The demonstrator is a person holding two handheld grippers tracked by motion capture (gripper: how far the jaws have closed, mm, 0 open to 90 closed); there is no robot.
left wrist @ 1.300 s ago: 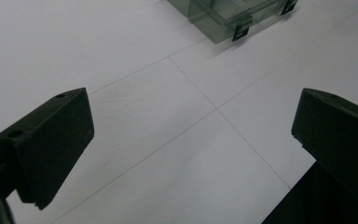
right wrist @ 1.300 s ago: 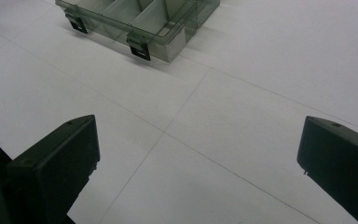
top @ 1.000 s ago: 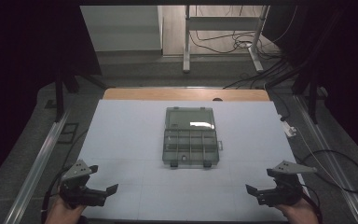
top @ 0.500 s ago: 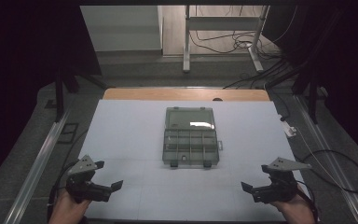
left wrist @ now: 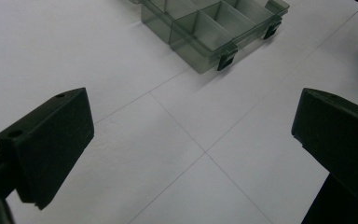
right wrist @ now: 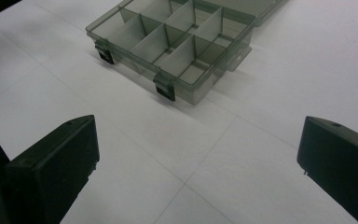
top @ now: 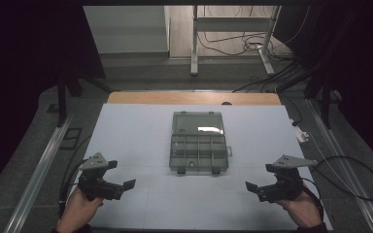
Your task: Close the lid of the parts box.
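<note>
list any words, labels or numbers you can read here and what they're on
None can be read.
Box: clear plastic with dividers and dark latches, no label or print in the high view or either gripper view.
Left gripper and right gripper: plain black, no marking.
Table: thin grid lines, no writing.

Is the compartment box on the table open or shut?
Open: the compartment box has its lid laid back flat, dividers exposed.
</note>
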